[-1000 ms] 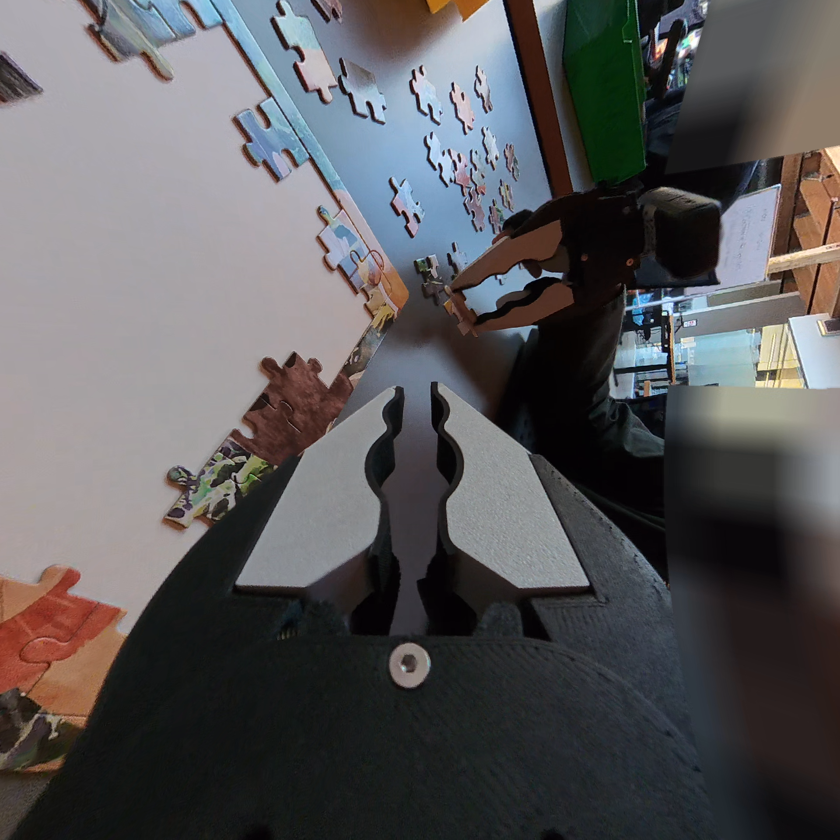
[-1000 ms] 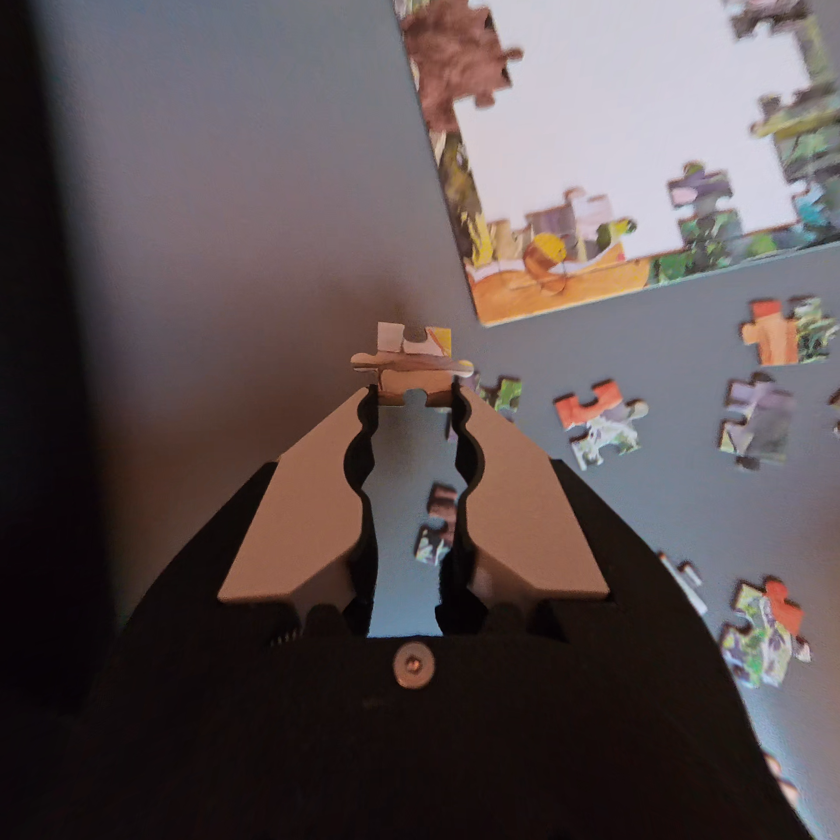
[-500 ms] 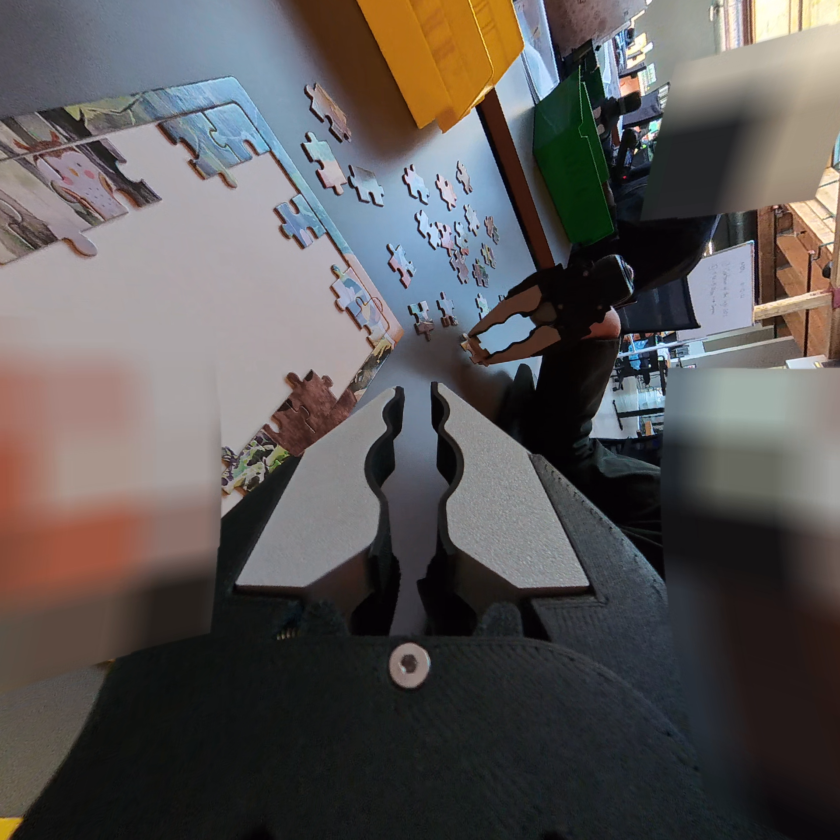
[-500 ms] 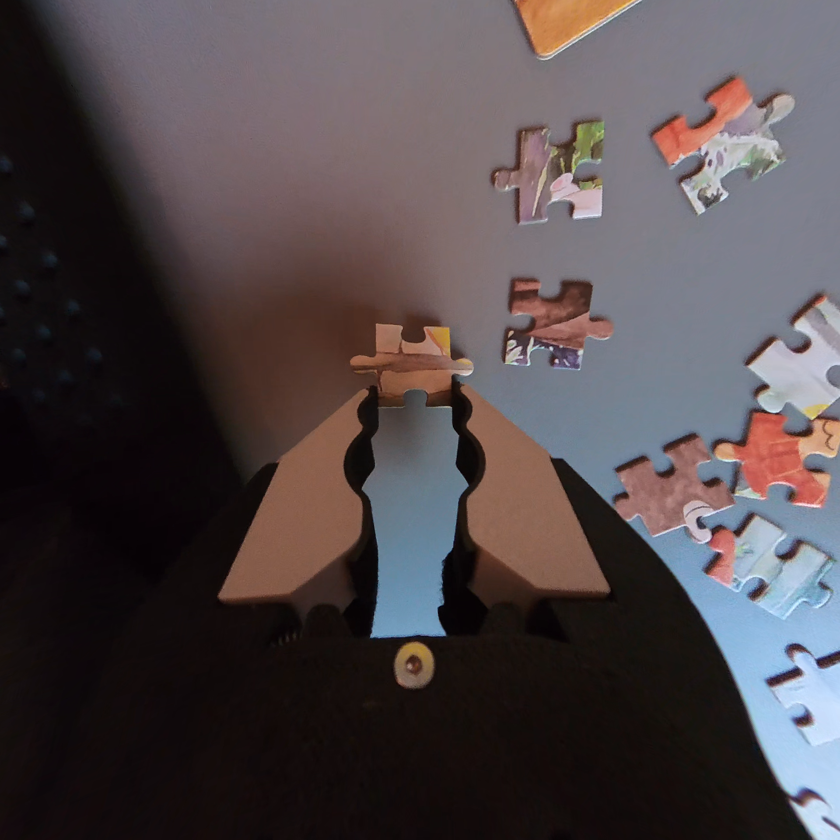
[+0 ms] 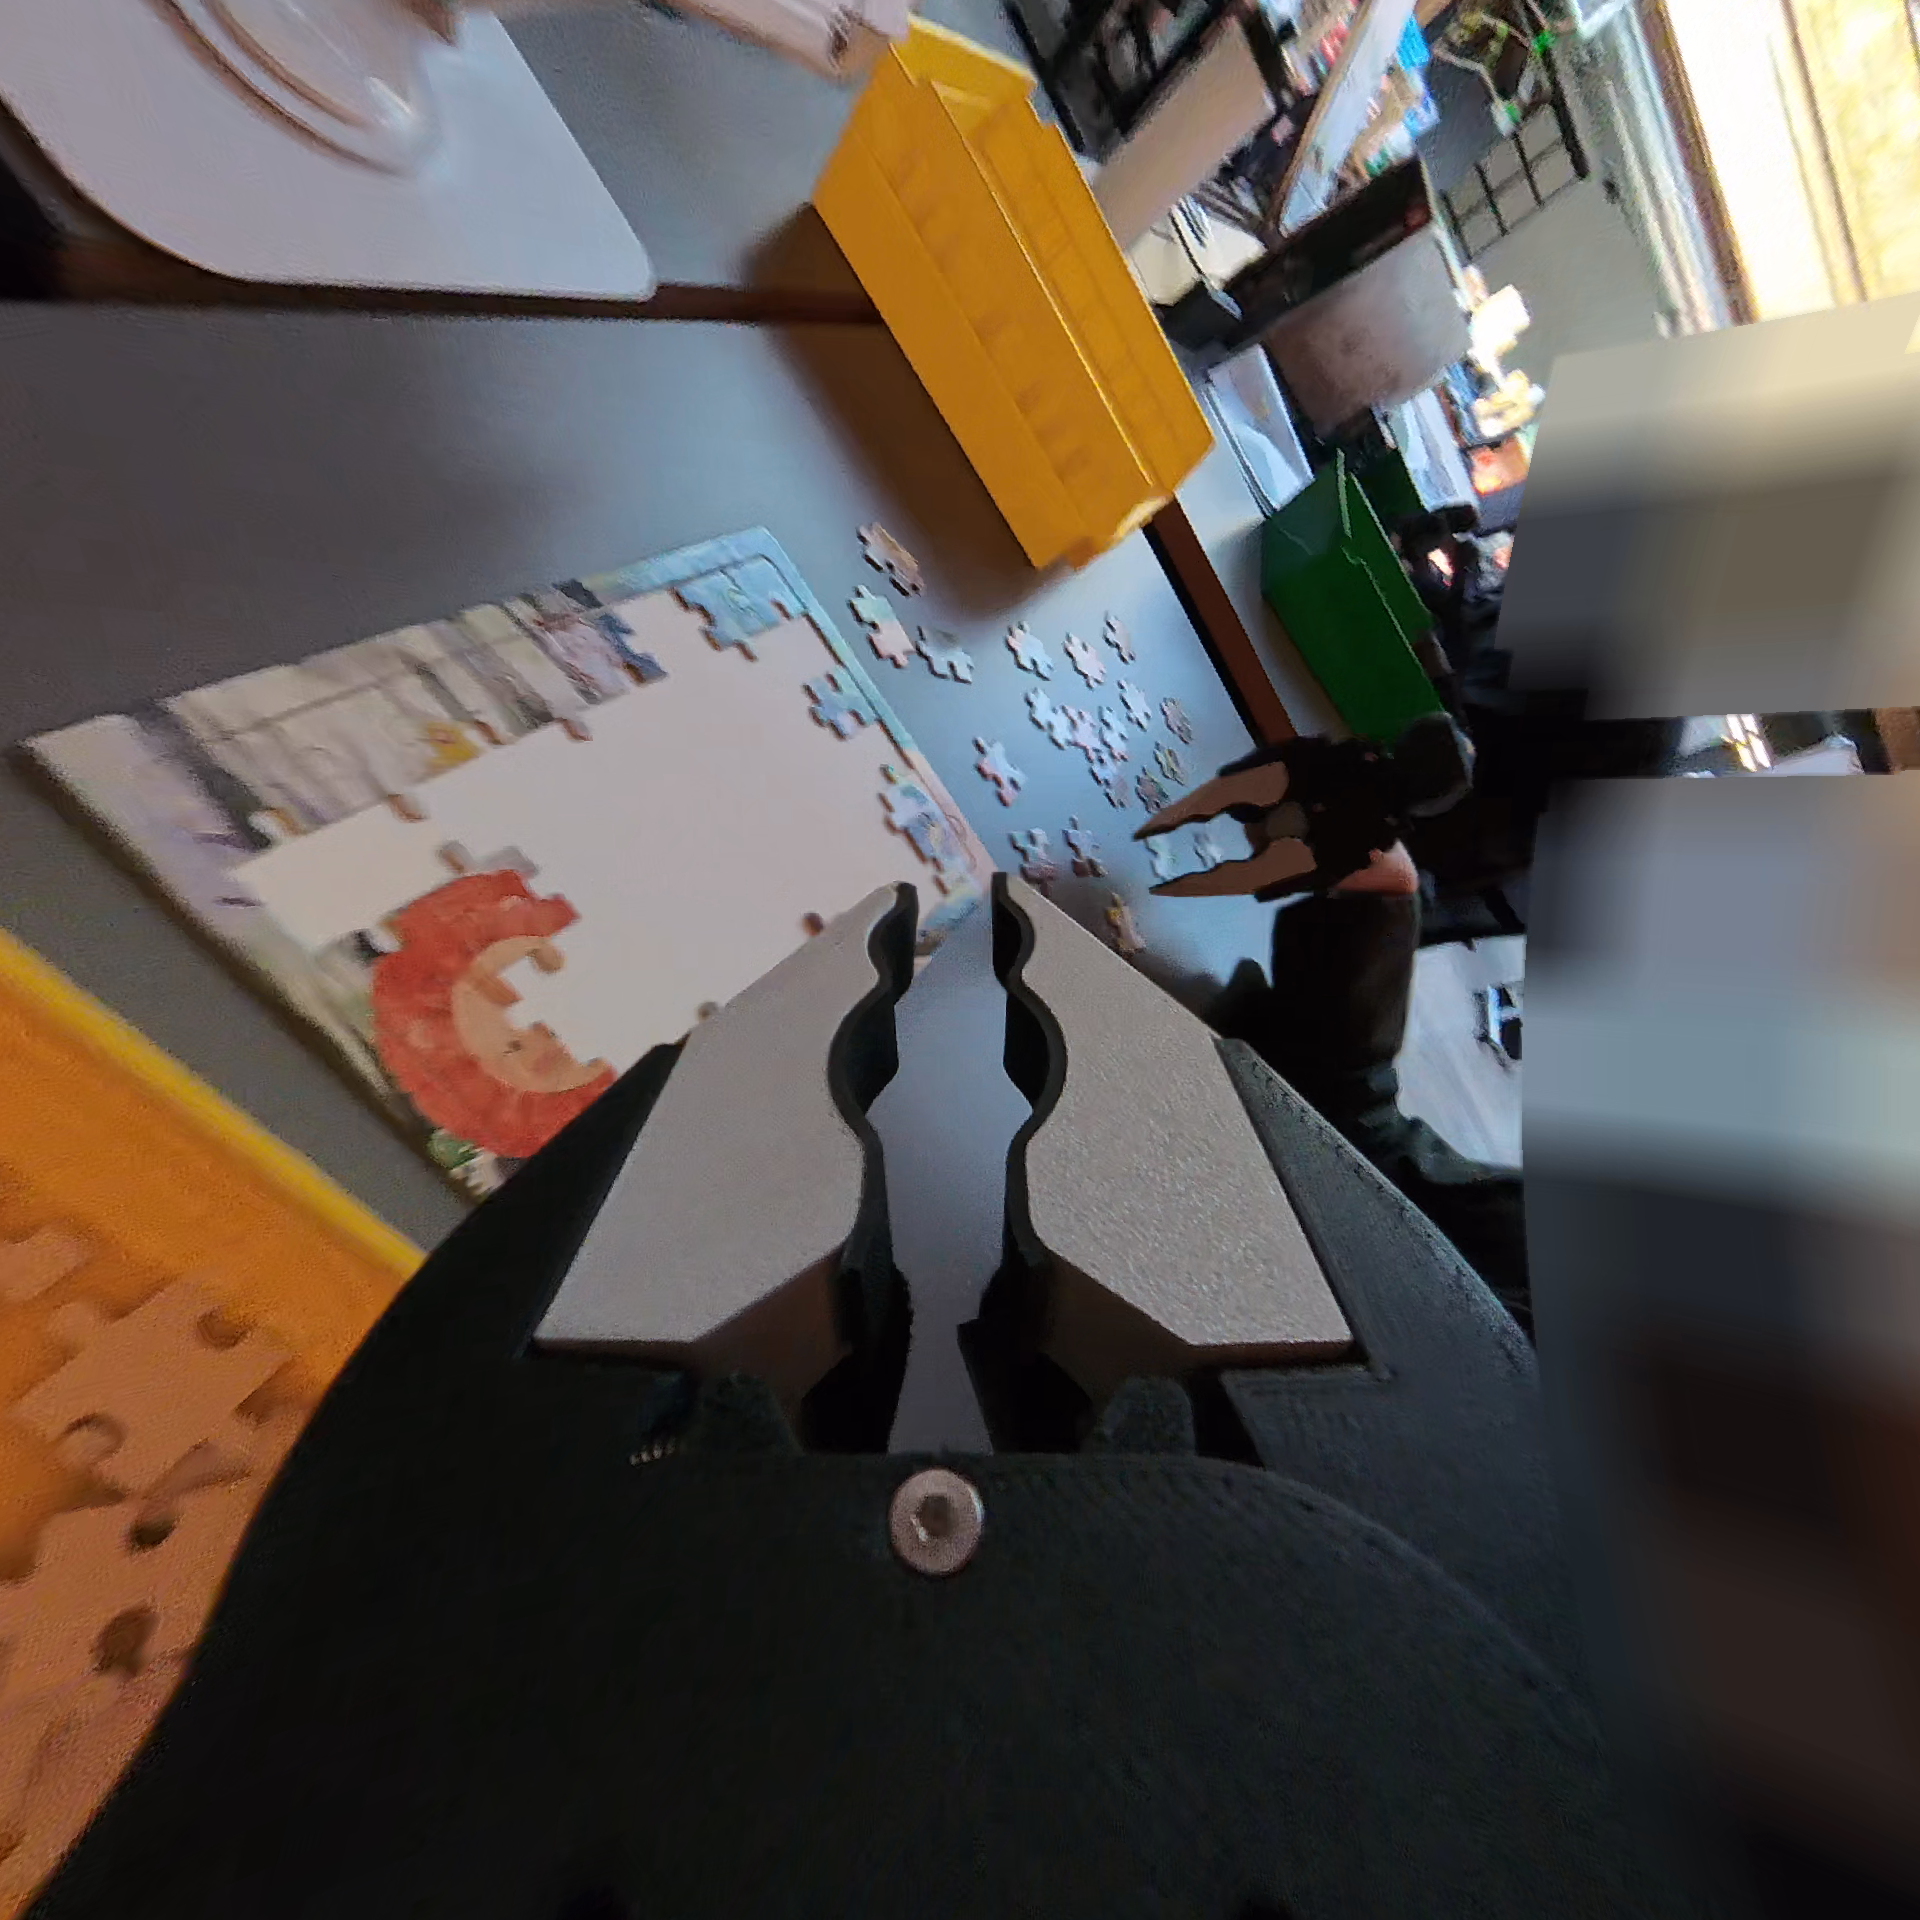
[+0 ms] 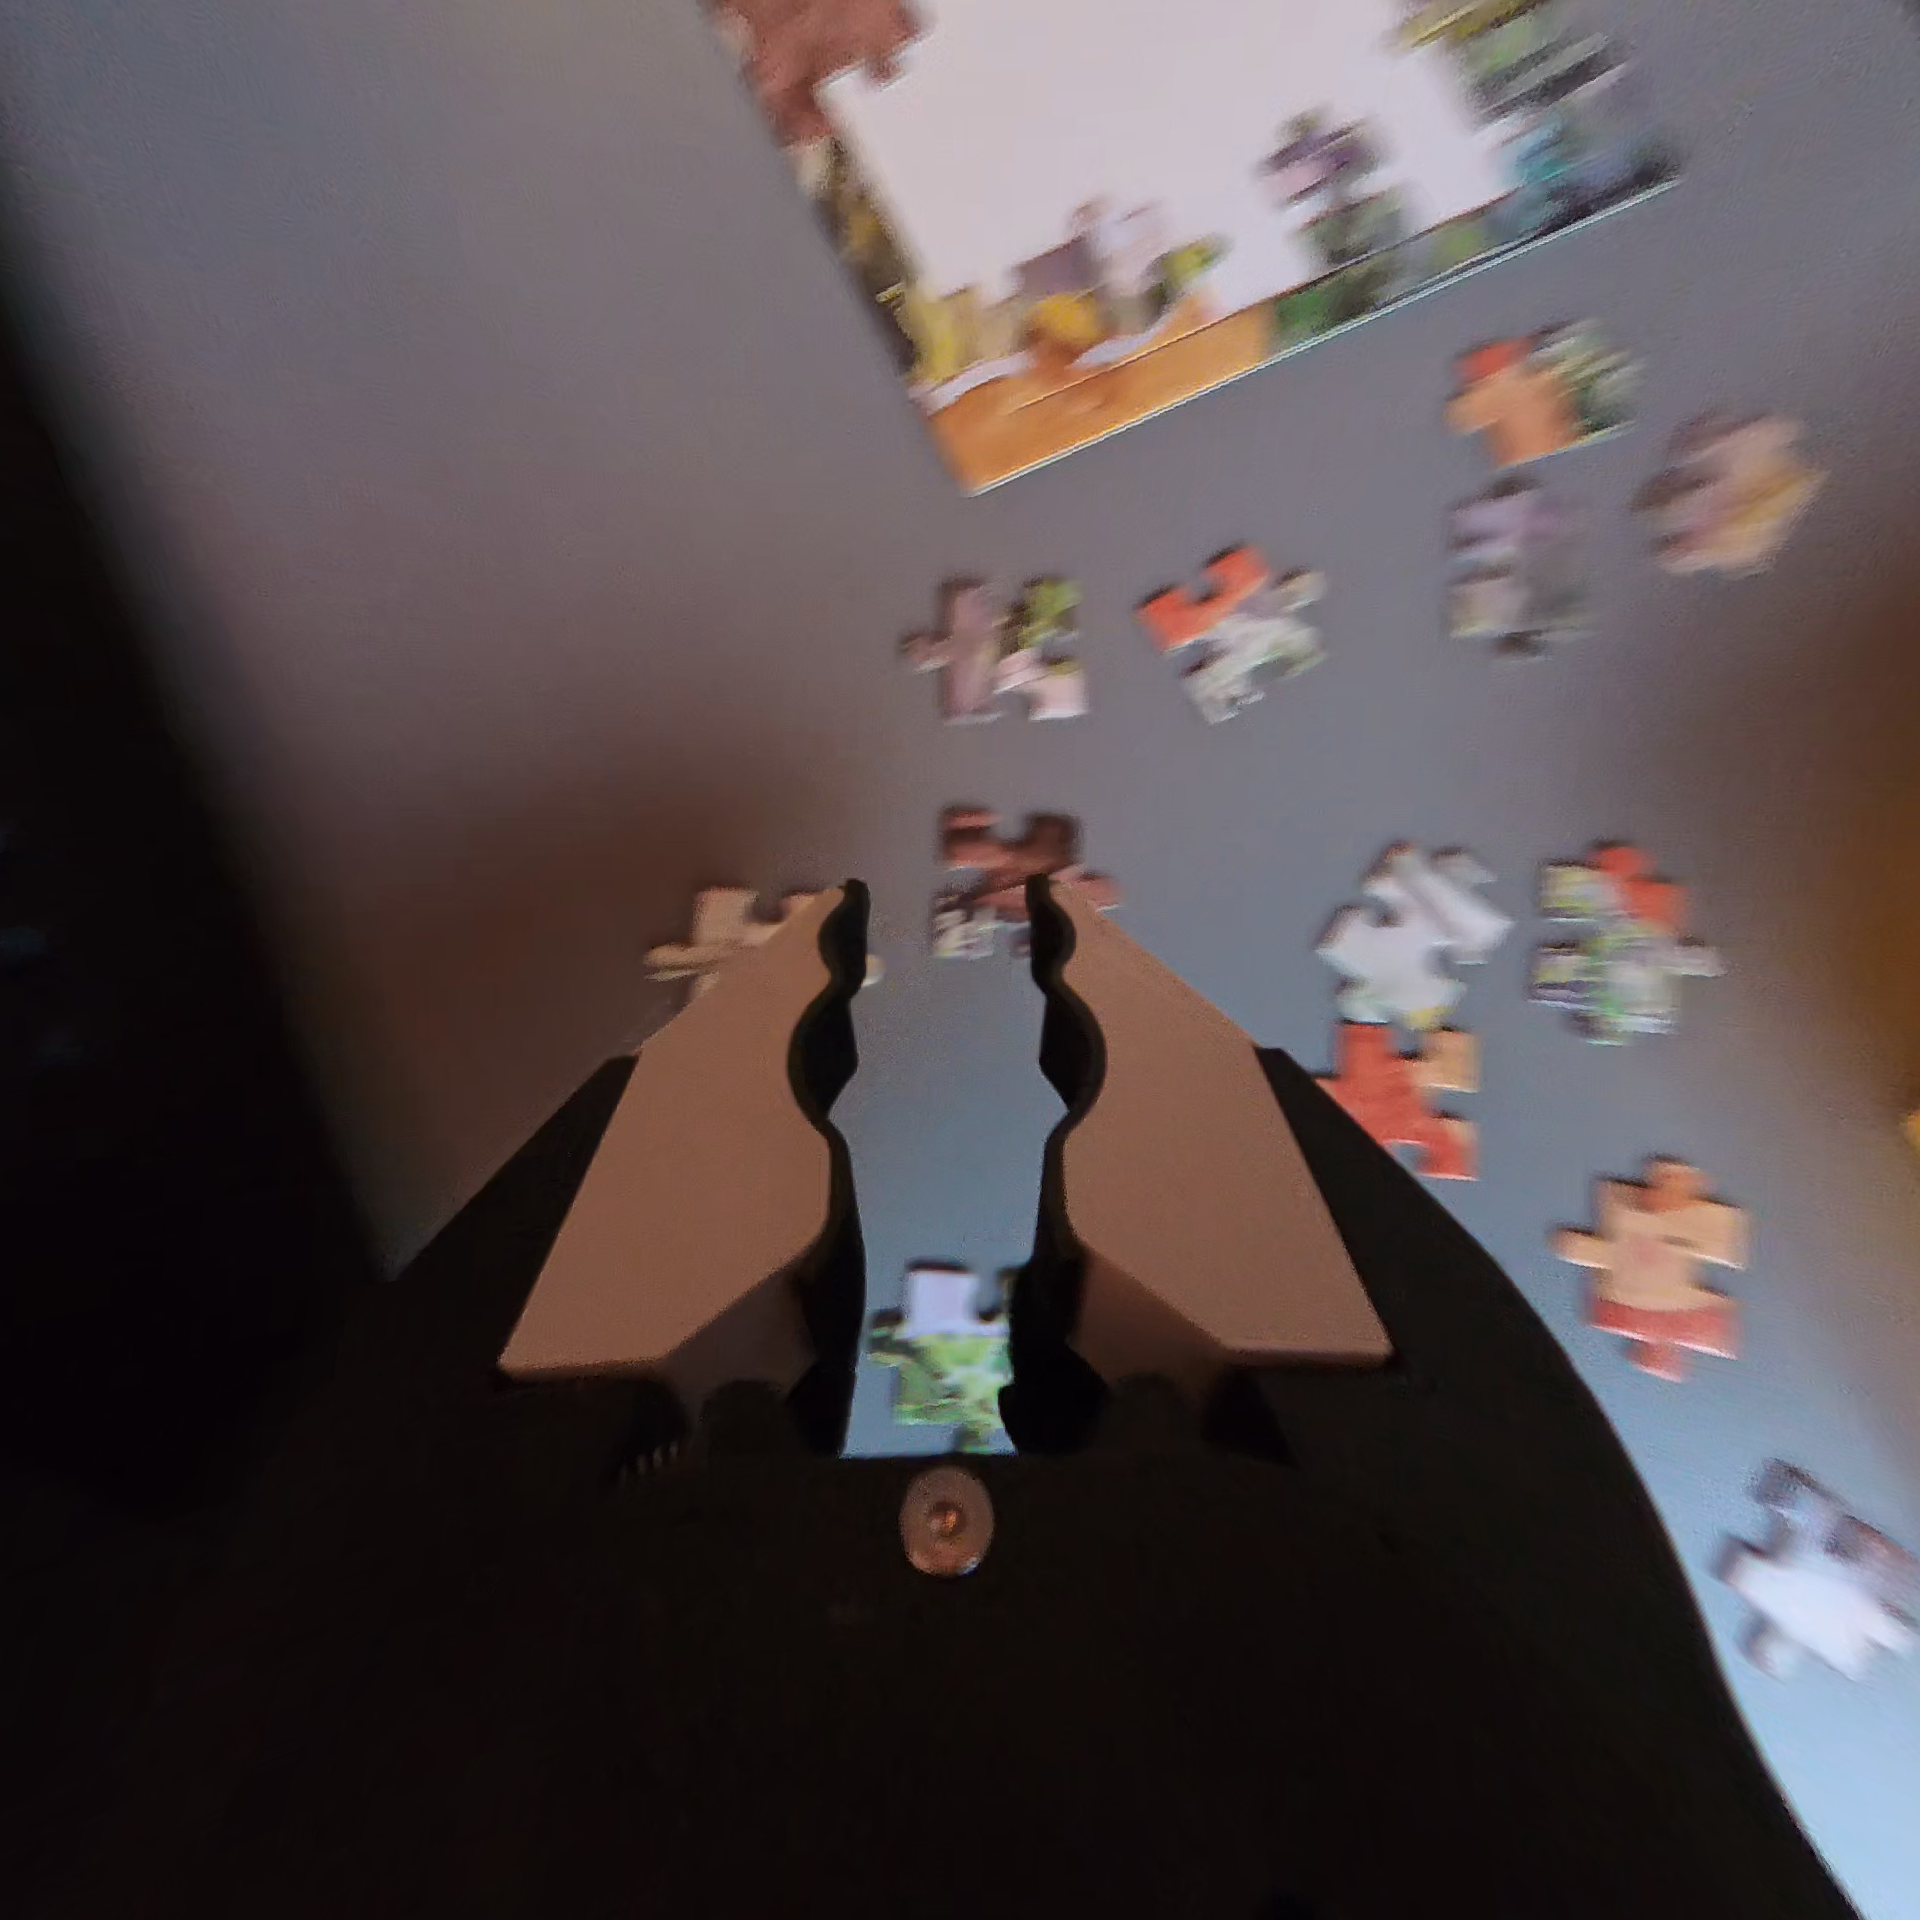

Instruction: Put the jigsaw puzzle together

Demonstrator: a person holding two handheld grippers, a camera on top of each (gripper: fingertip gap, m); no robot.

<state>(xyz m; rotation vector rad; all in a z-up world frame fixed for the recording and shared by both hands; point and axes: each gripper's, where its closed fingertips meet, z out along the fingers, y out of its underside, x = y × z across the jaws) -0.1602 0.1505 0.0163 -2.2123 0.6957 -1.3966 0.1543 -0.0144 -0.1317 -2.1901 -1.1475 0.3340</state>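
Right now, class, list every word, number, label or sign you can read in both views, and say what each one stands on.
No text can be read in either view.
White sheet beyond the yellow bin: any marks are too small and blurred.
Background shelves: too blurred.
Puzzle board and loose pieces: only pictures, no lettering visible; the right wrist view is motion-blurred.
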